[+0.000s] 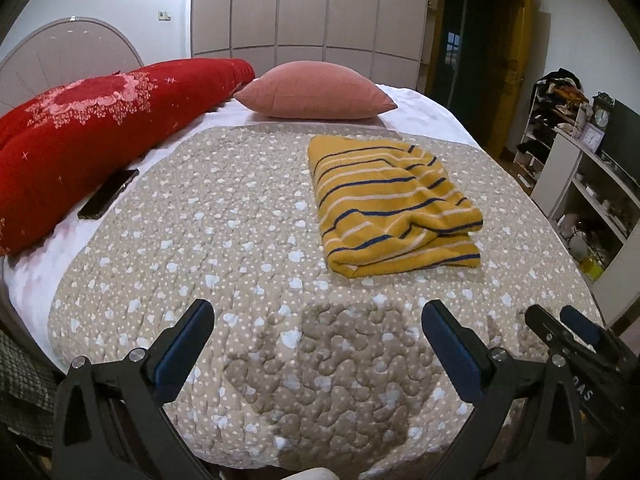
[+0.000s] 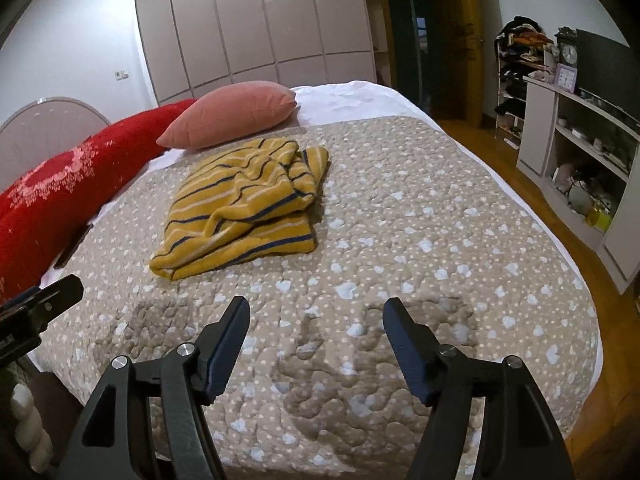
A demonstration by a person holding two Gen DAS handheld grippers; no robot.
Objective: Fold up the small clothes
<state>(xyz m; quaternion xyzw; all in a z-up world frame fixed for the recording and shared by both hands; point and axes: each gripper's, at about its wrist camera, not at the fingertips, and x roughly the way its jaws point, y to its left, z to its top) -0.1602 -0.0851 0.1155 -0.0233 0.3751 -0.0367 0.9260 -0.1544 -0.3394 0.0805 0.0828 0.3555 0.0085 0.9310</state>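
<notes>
Folded garment [image 1: 394,206] lies on the quilt [image 1: 224,248], with the pillow [image 1: 316,90] behind it. Bolster [image 1: 92,128] runs along the quilt's left side, phone [image 1: 108,194] against it. Both grippers, left [image 1: 318,340] and right [image 2: 316,340], hang over the quilt's near end, apart from the garment.

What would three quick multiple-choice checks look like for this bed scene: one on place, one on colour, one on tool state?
1. Where does the phone lie?
A. On the striped garment
B. At the bedspread's left edge, against the red quilt
C. On the pink pillow

2. What colours is the garment?
A. Mustard yellow, navy and white stripes
B. Plain red
C. Grey, white dots

3. How are both tools?
A. Shut on the garment
B. Open, holding nothing
C. One shut on the pillow

Key: 1 B, the phone sits beside the red quilt. 2 A, the striped garment shows it. 3 B, the left tool and right tool gape over the bedspread, short of the garment.
</notes>
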